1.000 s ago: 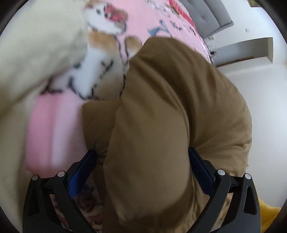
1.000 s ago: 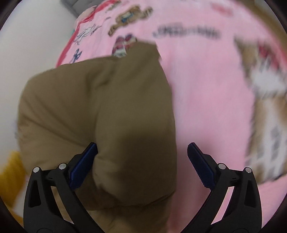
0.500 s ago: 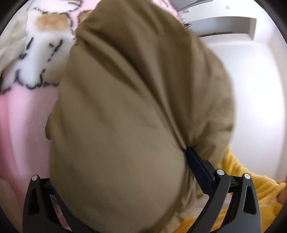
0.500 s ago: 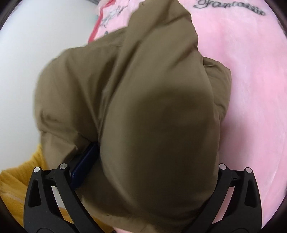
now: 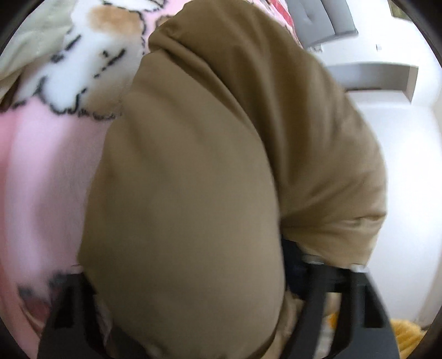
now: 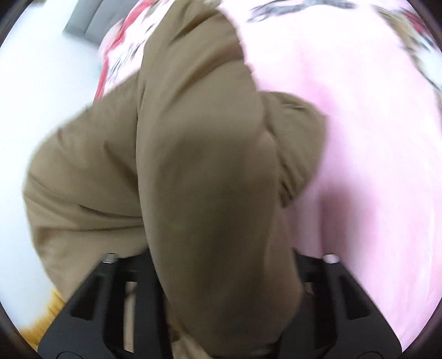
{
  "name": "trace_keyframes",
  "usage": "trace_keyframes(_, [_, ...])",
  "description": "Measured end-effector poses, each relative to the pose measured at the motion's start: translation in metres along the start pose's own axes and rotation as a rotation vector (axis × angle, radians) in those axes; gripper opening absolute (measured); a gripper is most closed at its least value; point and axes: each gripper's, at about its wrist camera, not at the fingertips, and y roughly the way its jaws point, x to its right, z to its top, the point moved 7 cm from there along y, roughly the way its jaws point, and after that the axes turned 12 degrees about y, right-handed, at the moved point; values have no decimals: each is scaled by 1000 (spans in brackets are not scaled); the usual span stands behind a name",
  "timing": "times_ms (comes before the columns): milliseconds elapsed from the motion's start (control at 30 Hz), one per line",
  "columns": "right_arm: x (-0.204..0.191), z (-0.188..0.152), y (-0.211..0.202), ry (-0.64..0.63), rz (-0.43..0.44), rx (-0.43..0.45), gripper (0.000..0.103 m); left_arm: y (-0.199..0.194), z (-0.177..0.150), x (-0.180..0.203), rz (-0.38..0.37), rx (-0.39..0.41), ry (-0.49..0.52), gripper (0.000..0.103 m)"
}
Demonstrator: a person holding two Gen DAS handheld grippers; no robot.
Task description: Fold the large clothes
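A bulky brown padded garment [image 5: 221, 138] lies bunched on a pink cartoon-print blanket [image 5: 41, 179] and fills the middle of both views. My left gripper [image 5: 187, 262] has a thick fold of it between its jaws, which are closing. The fabric hides the left pad, and the dark blue right pad [image 5: 292, 265] presses into it. In the right wrist view the same garment [image 6: 193, 138] bulges up between the jaws of my right gripper [image 6: 221, 259]. Those jaws are also closing, squeezing a narrower fold, and both pads are buried in cloth.
The pink blanket [image 6: 373, 138] spreads to the right. A cream garment [image 5: 36, 36] lies at the far left. Something yellow and woolly [image 5: 406, 337] sits low by the bed edge, also visible [image 6: 47, 317]. A grey headboard [image 5: 317, 19] and white shelf [image 5: 381, 77] stand beyond.
Both grippers have pushed forward onto the brown garment. Their jaws, wide apart before, have drawn in on folds of it. The fabric now covers the pads.
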Motion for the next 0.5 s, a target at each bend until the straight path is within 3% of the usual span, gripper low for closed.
trace_keyframes(67, [-10, -12, -12, -89, -63, 50, 20, -6, -6, 11, 47, 28, -25, 34])
trace_keyframes(100, [-17, -18, -20, -125, -89, 69, 19, -10, -9, 18, 87, 45, -8, 31])
trace_keyframes(133, [-22, -22, -31, -133, -84, 93, 17, -17, -12, 30, 141, 81, 18, 24])
trace_keyframes(200, [-29, -29, -60, -129, -33, 139, 16, -30, -18, 51, 167, 133, 55, 20])
trace_keyframes(333, [-40, -58, -119, -167, 3, 207, 15, -56, -27, 98, 121, 235, 105, 17])
trace_keyframes(500, [0, -87, -207, -158, -4, 308, 15, -58, -37, 162, 13, 319, 121, 17])
